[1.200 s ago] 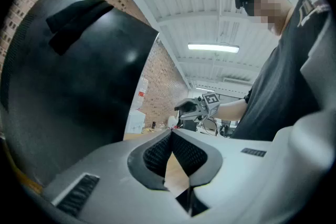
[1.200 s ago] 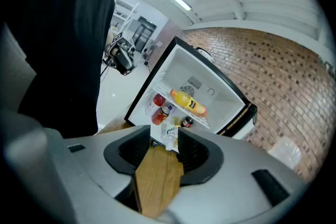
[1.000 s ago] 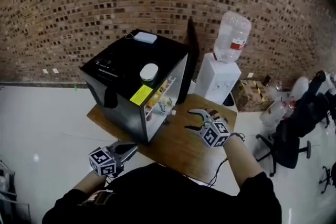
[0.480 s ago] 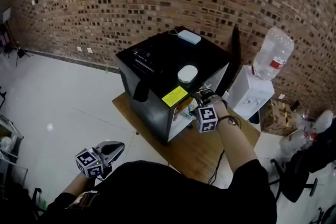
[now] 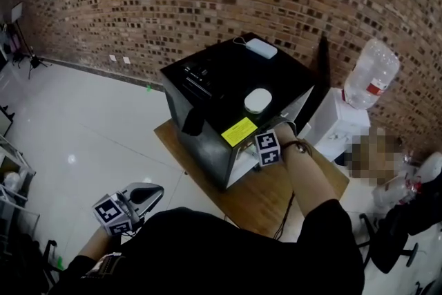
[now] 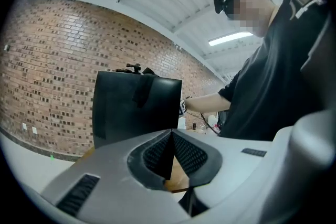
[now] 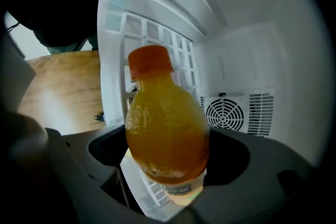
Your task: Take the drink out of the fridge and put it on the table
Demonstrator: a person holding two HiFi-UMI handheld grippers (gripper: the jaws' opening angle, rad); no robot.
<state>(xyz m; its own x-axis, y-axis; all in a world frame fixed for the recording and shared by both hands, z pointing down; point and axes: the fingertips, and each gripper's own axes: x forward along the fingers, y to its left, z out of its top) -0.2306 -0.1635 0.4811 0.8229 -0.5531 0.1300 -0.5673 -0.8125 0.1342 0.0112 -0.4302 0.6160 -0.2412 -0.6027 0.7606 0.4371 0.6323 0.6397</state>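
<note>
An orange drink bottle with an orange cap stands on the white shelf inside the black mini fridge. My right gripper reaches into the fridge, its jaws opening wide on either side of the bottle's belly. I see no pad pressing on it. In the head view only its marker cube shows at the fridge opening; the bottle is hidden there. My left gripper is shut with nothing in it. It hangs low at the left, off the wooden table.
The fridge door stands open at the back right. A white round thing and a white box lie on the fridge top. A water dispenser stands right of the table, office chairs beyond. A brick wall runs behind.
My right gripper has gone from above the table into the open fridge. The left gripper stays low at the left. The head view has swung to the left.
</note>
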